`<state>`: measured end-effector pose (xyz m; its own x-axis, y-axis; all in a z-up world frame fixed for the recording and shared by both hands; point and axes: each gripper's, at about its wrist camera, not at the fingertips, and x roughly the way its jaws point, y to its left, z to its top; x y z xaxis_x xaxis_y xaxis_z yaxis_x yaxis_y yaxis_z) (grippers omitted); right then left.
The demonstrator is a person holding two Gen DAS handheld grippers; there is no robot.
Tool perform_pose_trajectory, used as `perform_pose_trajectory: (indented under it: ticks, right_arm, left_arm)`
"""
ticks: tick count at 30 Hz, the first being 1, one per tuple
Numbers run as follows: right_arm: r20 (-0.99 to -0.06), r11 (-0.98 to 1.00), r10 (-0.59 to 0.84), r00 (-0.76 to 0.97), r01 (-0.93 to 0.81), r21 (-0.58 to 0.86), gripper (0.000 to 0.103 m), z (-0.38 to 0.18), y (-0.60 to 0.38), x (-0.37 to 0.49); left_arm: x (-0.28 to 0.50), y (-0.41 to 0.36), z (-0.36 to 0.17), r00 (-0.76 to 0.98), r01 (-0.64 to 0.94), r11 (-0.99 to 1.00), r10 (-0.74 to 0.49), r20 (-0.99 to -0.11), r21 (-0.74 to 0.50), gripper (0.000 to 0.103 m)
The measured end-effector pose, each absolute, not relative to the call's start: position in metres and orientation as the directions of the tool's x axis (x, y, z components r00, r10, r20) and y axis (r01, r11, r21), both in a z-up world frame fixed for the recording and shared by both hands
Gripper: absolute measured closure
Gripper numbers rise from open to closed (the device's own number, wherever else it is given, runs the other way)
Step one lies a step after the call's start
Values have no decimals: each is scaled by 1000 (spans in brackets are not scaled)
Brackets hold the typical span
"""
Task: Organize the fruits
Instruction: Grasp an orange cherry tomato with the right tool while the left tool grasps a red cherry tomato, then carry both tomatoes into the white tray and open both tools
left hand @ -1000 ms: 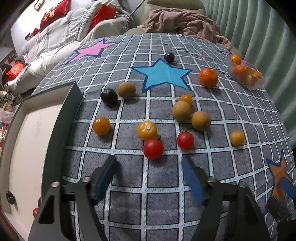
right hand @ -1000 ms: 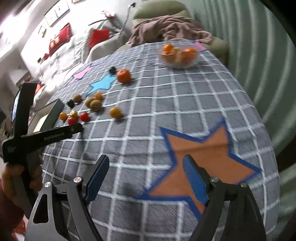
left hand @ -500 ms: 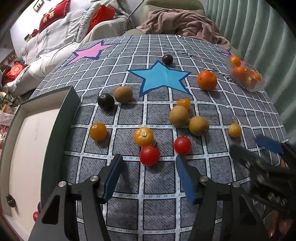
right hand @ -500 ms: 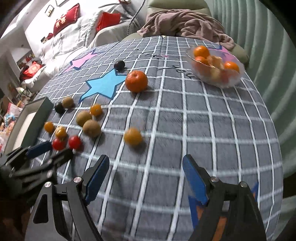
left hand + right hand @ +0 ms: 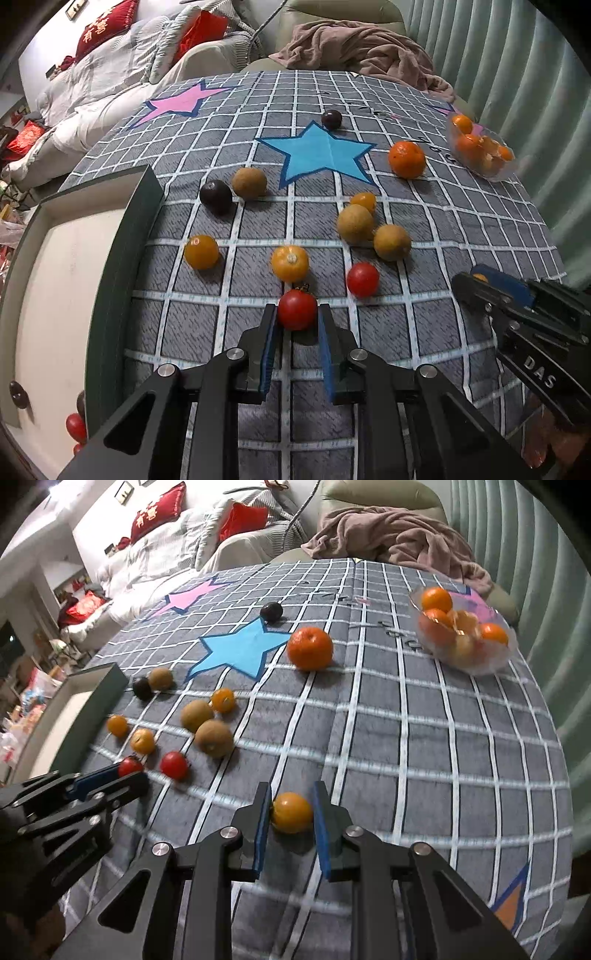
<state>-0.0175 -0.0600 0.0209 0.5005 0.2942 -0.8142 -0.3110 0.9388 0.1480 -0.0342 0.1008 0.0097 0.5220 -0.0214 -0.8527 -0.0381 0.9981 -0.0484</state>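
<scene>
Both tongs have closed in since a moment ago: the left gripper (image 5: 296,320) now pinches a red tomato (image 5: 297,309), the right gripper (image 5: 290,805) a yellow-orange fruit (image 5: 291,812) on the tablecloth (image 5: 424,738), so both look ready to lift.

Bench (image 5: 461,229) under a grey checked cloth (image 5: 424,738) with blue (image 5: 321,155) and pink (image 5: 181,101) stars. Lying loose on it: two red tomatoes (image 5: 362,279), small yellow-orange fruits (image 5: 290,263), three brown fruits (image 5: 355,224), two dark plums (image 5: 216,196), one orange (image 5: 406,159). At far right, a clear bowl (image 5: 476,664) of oranges. At left edge, a dark-rimmed tray (image 5: 122,251), touching nothing loose.
</scene>
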Motion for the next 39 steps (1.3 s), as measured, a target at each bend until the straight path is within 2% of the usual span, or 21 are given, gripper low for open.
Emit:
perform_pose_trajectory:
  ticks: [9, 23, 32, 39]
  right_arm:
    - [-807, 923, 369, 462, -288, 257, 79, 19, -76, -56]
    - [-809, 919, 383, 446, -273, 285, 79, 28, -76, -95]
    - [-791, 900, 417, 448, -322, 292, 79, 55, -44, -99]
    - [-782, 874, 452, 430, -388, 292, 79, 73, 1, -96]
  left_arm:
    - [-68, 105, 11, 506, -24, 997, -47, -861, -68, 80]
    - [-110, 112, 25, 521, 11, 996, -78, -850, -84, 80]
    - [-128, 135, 54, 578, 8, 993, -100, -810, -118, 80]
    - [-137, 182, 66, 606, -62, 990, -61, -793, -123, 80]
